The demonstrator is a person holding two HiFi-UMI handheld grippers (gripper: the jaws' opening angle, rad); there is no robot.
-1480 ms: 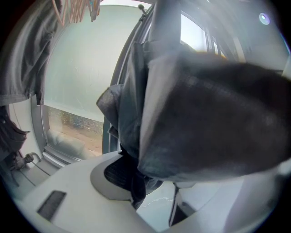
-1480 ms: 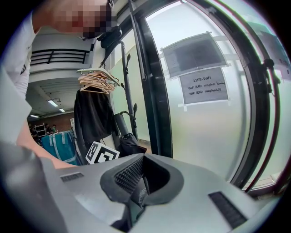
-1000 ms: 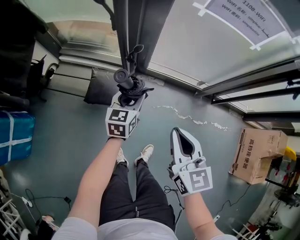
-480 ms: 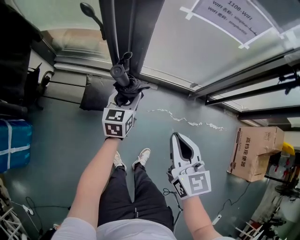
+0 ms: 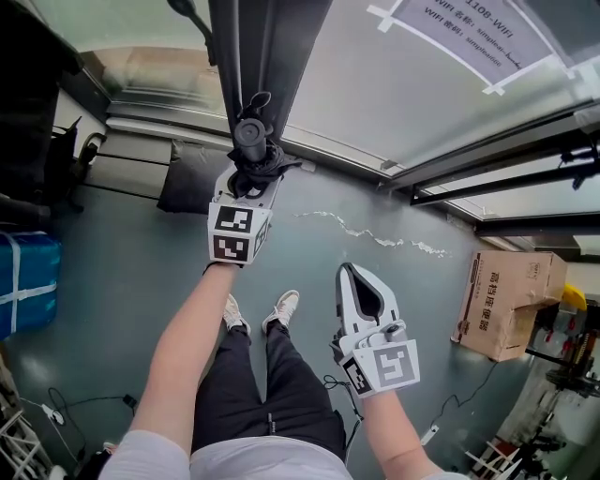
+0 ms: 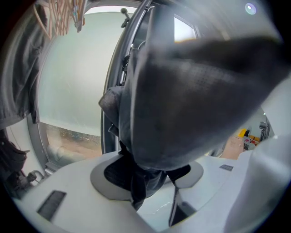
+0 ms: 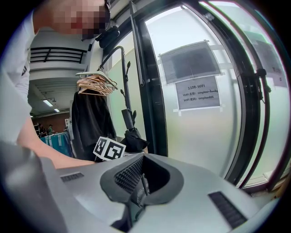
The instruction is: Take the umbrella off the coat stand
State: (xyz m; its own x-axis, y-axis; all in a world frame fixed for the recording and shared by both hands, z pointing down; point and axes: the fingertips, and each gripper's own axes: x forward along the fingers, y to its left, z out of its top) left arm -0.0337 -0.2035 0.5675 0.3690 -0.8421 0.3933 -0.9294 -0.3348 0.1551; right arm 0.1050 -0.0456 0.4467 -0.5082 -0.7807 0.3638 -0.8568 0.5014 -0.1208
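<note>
While the umbrella (image 5: 255,167) stood folded in front of the dark door frame (image 5: 267,47), its black fabric was bunched between the jaws of the left gripper (image 5: 248,187), which were clamped on it just below the handle (image 5: 249,131). Seen from the left gripper view, that fabric filled most of the space ahead and pressed into both pads. Compared with a second earlier, the handle no longer leaned to the left in the head view; it pointed almost end-on at the camera, with the marker cube (image 5: 234,234) rolled slightly with it. A knobbed peg (image 5: 260,99) sat just above the handle, and whether the umbrella touched it could not be told. In the right gripper view the coat stand (image 7: 123,73) rose behind the umbrella, carrying wooden hangers (image 7: 94,82) and a black coat (image 7: 88,125).

Lower and to the right, well apart from the umbrella, the right gripper (image 5: 353,276) hung with its jaws closed together on nothing, much where it had been before. Frosted glass with a paper notice (image 5: 469,23) ran along the wall, and a cardboard box (image 5: 506,305) stood on the floor (image 5: 131,281) at the far right.
</note>
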